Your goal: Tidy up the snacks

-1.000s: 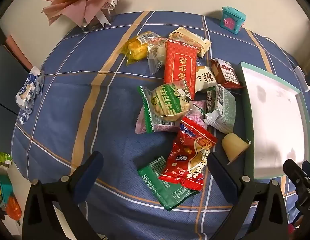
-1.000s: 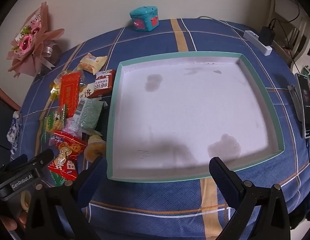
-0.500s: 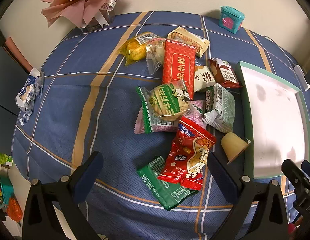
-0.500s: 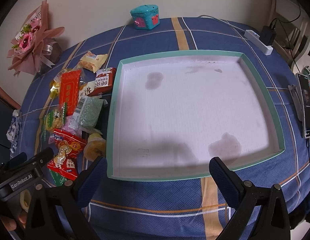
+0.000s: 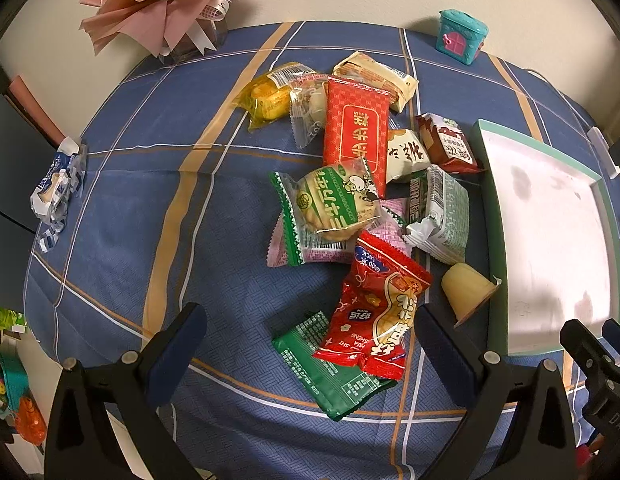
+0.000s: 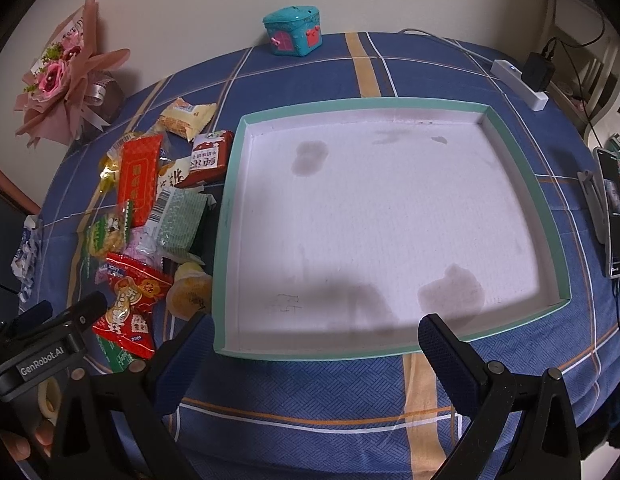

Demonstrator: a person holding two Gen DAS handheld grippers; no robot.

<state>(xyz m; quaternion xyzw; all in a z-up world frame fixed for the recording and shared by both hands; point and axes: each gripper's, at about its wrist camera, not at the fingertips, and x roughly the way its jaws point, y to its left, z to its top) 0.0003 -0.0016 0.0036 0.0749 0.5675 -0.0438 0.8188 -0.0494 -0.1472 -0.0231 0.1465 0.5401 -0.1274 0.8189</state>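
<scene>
Snack packets (image 5: 349, 200) lie heaped at frame centre on a blue plaid tablecloth (image 5: 150, 200), beside a teal-rimmed tray (image 6: 389, 220). Left gripper (image 5: 310, 344) and right gripper (image 6: 313, 344), both spread wide, hold nothing.

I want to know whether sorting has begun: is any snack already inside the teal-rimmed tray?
No: in the right wrist view the tray holds only stains on its white floor, and the snack pile lies beside it.
</scene>
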